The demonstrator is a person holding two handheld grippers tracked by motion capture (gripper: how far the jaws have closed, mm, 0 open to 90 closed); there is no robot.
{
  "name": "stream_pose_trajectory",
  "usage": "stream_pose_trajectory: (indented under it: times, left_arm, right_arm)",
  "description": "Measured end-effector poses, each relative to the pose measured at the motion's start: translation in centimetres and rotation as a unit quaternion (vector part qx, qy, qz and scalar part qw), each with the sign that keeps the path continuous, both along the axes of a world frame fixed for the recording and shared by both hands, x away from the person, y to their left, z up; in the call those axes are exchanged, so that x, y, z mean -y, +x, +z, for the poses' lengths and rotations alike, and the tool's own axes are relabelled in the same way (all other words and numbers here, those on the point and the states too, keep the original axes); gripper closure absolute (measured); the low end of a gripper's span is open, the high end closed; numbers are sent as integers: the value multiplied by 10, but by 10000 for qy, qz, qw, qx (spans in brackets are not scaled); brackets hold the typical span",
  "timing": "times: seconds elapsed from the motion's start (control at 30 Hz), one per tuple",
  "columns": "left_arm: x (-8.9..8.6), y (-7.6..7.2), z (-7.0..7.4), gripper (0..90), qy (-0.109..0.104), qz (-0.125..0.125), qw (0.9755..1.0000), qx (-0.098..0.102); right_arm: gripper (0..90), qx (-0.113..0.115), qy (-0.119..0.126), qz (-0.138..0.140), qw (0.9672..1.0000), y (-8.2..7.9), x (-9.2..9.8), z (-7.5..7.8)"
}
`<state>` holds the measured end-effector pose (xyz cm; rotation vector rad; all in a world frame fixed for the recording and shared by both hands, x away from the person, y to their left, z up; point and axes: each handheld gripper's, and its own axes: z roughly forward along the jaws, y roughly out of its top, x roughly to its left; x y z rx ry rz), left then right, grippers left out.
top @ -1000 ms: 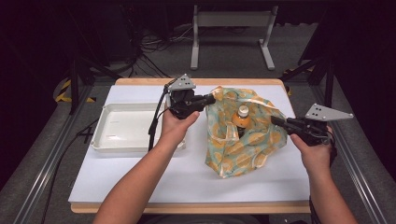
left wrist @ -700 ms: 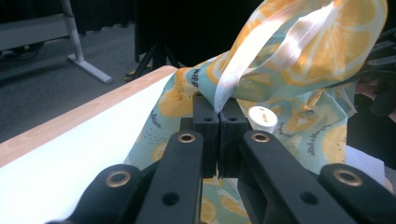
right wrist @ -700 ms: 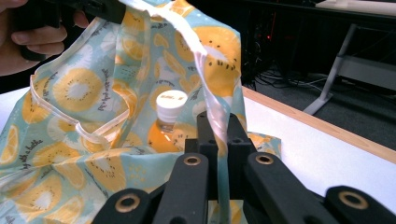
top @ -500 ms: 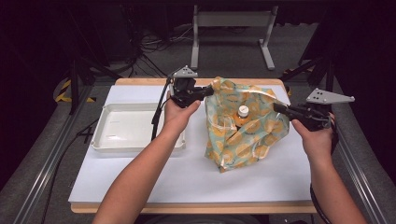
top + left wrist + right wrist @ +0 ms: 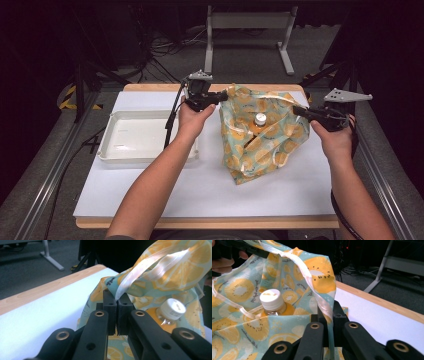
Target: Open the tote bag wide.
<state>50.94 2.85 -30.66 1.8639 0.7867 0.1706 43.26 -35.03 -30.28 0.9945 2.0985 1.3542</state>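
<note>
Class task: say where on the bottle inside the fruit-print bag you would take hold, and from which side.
Grip the bottle at its white cap and neck, coming from above through the bag's open mouth: it stands upright and fabric hides its body.

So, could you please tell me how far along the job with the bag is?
Done: the bottle sits inside the bag. In hand: the left gripper and right gripper each pinch the bag's rim, holding it open. Left: probably closing the bag; the tray holds nothing.
</note>
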Motion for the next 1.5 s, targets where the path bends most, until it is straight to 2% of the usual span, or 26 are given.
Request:
stream_pose_trajectory:
  times: [0.23, 0.53, 1.0, 1.27, 1.43, 1.5]
  left_arm:
    - [4, 5, -11, 882, 182, 25, 9998, -57]
    - [4, 8, -32, 881, 171, 101, 9994, -299]
    - [7, 8, -53, 881, 576, 140, 9976, -370]
    - [10, 8, -62, 882, 827, 162, 9953, -487]
    - [12, 9, -72, 879, 1086, 179, 9925, -538]
    - [12, 9, -73, 881, 1120, 189, 9920, -551]
  right_arm:
    - [890, -192, -61, -91, 9998, 8, 2, -9]
    - [890, -415, -78, -108, 9990, 15, 2, -25]
    - [889, -702, -118, -151, 9973, 20, 4, -46]
    - [889, -846, -91, -162, 9962, 21, 6, -61]
    - [888, -964, -83, -198, 9951, 22, 8, -72]
    - [888, -985, -70, -204, 9949, 22, 8, -74]
